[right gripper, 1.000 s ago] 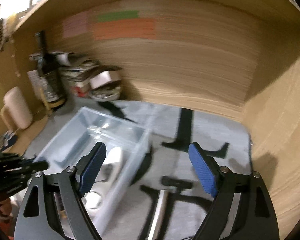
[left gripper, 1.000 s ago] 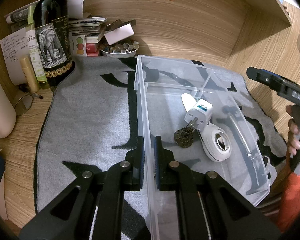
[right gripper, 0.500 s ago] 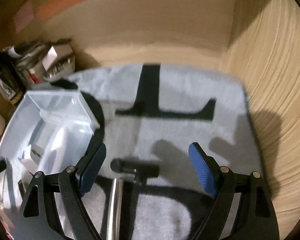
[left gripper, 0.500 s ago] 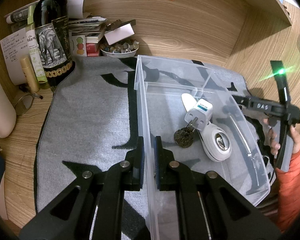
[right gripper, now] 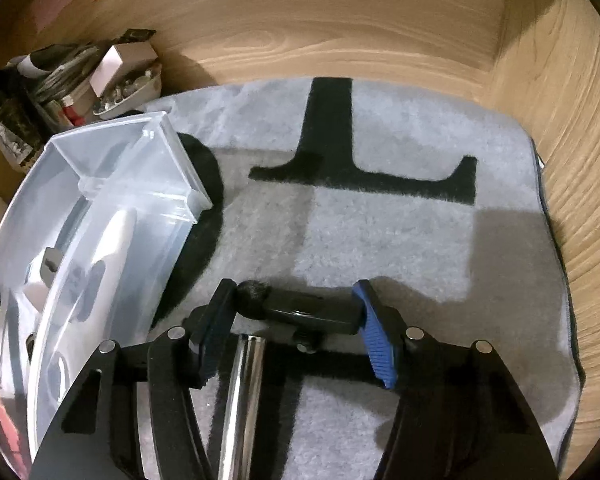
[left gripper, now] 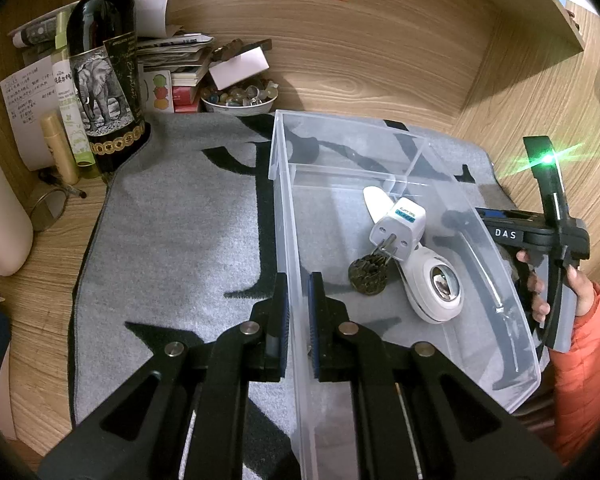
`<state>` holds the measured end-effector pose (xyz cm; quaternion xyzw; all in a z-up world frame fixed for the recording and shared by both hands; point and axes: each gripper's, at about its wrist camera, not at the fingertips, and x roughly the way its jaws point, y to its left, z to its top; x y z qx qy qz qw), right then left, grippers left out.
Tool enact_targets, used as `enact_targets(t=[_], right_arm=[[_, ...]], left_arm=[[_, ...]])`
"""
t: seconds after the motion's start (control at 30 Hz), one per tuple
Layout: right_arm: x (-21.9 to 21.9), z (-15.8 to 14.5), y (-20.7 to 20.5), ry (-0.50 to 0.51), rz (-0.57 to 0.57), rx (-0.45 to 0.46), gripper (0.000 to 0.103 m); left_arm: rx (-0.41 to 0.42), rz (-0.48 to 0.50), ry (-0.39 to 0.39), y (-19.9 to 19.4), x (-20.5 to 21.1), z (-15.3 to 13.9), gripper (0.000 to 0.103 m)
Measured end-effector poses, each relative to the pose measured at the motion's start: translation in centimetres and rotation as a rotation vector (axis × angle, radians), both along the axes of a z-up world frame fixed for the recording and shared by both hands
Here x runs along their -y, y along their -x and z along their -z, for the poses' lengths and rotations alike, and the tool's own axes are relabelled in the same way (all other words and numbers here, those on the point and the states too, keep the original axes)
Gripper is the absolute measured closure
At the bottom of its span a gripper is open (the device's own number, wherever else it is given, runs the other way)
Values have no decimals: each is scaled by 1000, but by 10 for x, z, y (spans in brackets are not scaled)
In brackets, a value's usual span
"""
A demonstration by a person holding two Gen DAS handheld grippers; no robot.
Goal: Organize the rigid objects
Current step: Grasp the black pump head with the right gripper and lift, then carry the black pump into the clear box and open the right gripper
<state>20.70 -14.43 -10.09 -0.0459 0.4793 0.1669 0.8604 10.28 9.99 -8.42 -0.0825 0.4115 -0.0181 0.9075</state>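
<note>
Three items, a white plug [left gripper: 398,226], a white round gadget [left gripper: 436,290] and a dark lump [left gripper: 368,276], already sit in the clear bin [left gripper: 288,216], whose near wall the left hand-held gripper [left gripper: 297,312] pinches, while at three o'clock beside it the right hand-held gripper [right gripper: 296,312] straddles, spread, a black-headed metal tool [right gripper: 300,310] still on the grey mat [right gripper: 400,232].

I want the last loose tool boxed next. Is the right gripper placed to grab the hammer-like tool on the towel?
Probably yes. The right gripper is open, its pads either side of the tool's black head on the grey towel; nothing lies between them.
</note>
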Motion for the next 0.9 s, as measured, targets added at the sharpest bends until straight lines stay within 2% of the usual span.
enact_targets(t=[0.17,0.33,0.7,0.9], right_arm=[[0,-12,9,2,10,33,48],[1,-35,21,-11,-3,102,48],[-19,-87,49,-64,-74,260,48],[-38,-103,64,-88,-132,316,48]], left_arm=[[0,0,-2,0,0,0,95],[0,0,-1,0,0,0,95],[0,0,-2,1,-1,0,95],[0,0,-2,1,-1,0,95]])
